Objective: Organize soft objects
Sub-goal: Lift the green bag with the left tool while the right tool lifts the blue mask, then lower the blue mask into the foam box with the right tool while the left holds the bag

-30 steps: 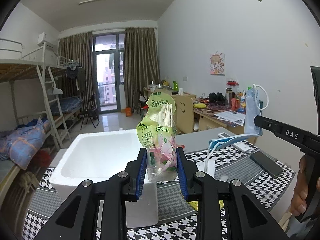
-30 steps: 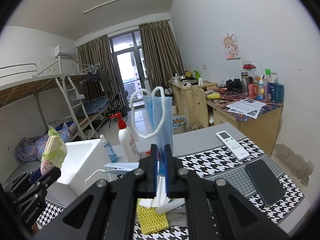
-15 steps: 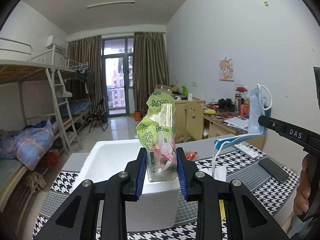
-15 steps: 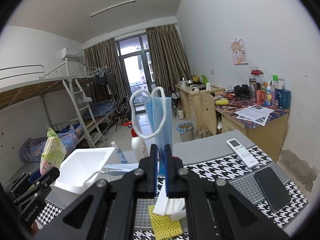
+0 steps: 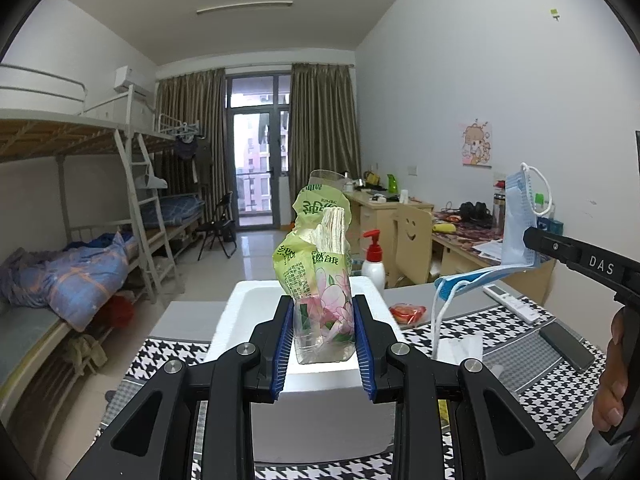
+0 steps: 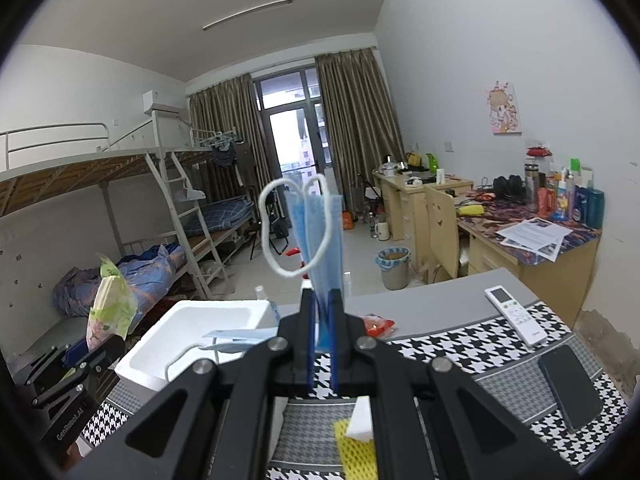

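black left gripper [image 5: 323, 344], blue-padded fingers [image 5: 280, 344], silver screws, apparently "das" lettering.

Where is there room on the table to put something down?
The white foam box looks empty inside. Bare grey tabletop lies between the red packet and the remote. It is crowded near the front edge, where the yellow mesh and white paper lie, and on the right by the phone.
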Demonstrator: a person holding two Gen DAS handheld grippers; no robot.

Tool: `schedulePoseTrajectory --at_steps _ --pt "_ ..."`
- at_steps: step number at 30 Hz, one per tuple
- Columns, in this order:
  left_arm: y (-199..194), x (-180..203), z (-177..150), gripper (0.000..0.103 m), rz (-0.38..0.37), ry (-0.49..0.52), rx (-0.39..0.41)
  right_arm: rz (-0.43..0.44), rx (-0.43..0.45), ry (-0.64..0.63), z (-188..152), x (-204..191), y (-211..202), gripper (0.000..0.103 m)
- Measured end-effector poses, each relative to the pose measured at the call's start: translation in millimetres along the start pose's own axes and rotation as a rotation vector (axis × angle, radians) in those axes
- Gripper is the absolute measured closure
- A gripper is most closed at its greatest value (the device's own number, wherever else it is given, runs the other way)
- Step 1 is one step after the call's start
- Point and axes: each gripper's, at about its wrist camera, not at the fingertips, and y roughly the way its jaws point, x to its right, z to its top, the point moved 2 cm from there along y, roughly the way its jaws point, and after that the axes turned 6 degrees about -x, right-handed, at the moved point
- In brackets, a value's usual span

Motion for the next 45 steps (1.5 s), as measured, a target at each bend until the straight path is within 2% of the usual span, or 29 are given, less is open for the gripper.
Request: schedulePoseTrajectory --at_steps 27,45 --pt "4 -64 -13 0.072 0.105 -0.076 -0.011 0.093 -0.084 -0.097 -2 -69 46 0.095" --pt "7 -84 -24 0.072 0.145 -0.11 -0.037 0.112 -0.158 -0.147 -10 -93 76 0.095"
